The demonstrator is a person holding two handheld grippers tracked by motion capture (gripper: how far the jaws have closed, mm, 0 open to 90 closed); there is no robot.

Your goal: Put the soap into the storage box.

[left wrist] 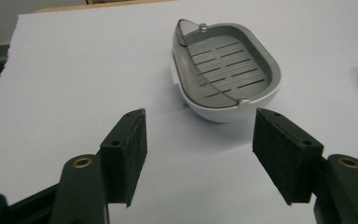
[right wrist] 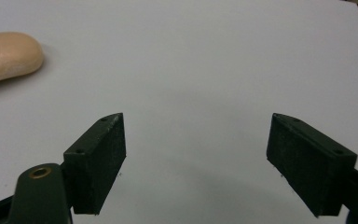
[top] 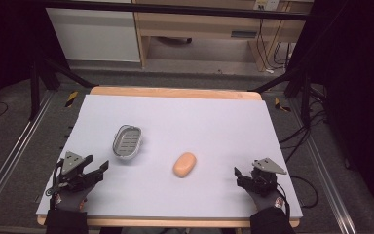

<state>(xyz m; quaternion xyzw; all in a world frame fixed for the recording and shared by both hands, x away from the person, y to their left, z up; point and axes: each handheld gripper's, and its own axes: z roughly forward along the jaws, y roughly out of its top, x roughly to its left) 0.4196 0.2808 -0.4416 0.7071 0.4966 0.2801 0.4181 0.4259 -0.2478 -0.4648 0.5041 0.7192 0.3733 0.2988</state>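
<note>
**Soap and dish lie untouched, both grippers empty and wide open**

The bar of soap (top: 184,165) lies flat on the pale table (top: 214,122), near the middle and a little toward the person's side. The soap dish (top: 127,141) sits to its left and slightly farther back, apart from the bar. In the left gripper view the dish (left wrist: 226,74) shows a grey slotted tray inside a white shell, with a clear flap standing up along one long side.

The left gripper (top: 95,170) rests near the front left corner, jaws spread wide with nothing between them, aimed at the dish. The right gripper (top: 238,176) rests near the front right, jaws equally wide and empty; the bar (right wrist: 7,55) shows at the upper left of its view.

The soap looks rounded, smooth and firm, probably light but likely to slip out of a loose pinch. A grip across its short width at the middle, with the pads flat on the long sides, seems safest. The dish looks like light, stiff plastic that could slide or tip if pushed at the rim; the left gripper may need to steady it.

Open room is ample: bare table lies between bar and dish, and all around them. Both grippers sit close to the front edge.
</note>
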